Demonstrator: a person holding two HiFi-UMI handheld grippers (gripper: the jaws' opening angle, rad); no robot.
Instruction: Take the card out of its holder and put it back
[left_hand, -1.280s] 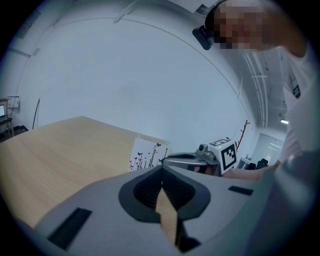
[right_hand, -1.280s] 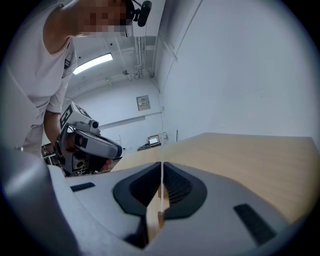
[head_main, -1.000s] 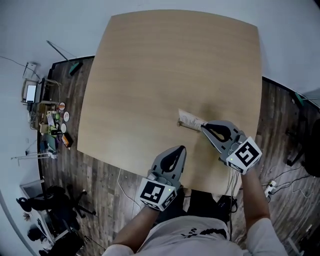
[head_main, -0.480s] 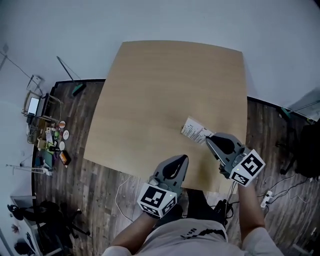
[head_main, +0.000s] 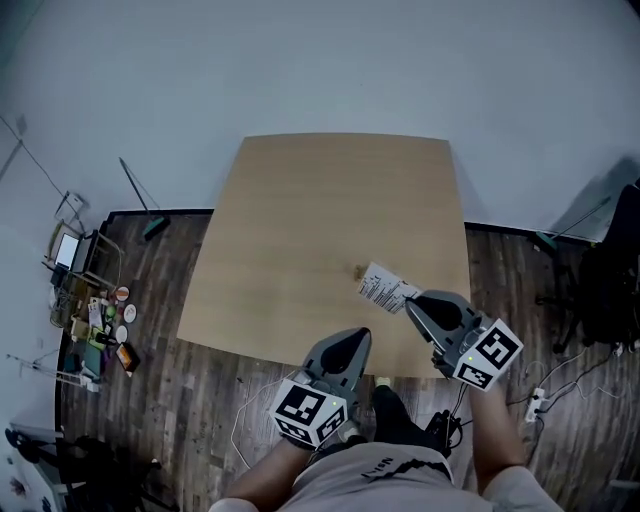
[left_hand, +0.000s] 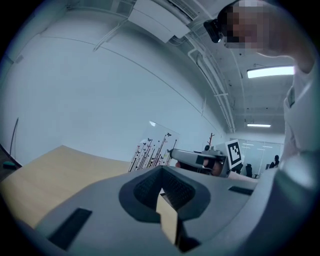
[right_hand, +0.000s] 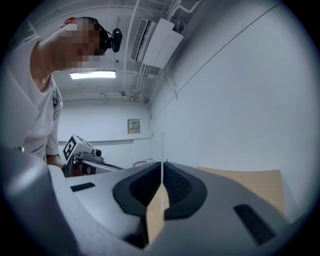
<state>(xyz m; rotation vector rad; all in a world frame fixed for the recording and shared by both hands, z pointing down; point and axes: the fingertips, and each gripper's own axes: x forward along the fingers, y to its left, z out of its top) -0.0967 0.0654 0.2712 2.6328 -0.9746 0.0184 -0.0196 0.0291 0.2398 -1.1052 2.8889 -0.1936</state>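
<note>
Card (head_main: 384, 288) has lifted clear of the holder (head_main: 360, 271) since a second ago. Right gripper (head_main: 408, 301) is clamped on its lower-right edge, right of frame centre. Holder sits small on the table (head_main: 310, 200), just off the card's upper-left corner, card out of it. Left gripper (head_main: 360, 333) has jaws together, nothing between, at the table's bottom edge.

Head view looks steeply down on the table (head_main: 330, 220); both gripper views skim it, angled upward.
</note>
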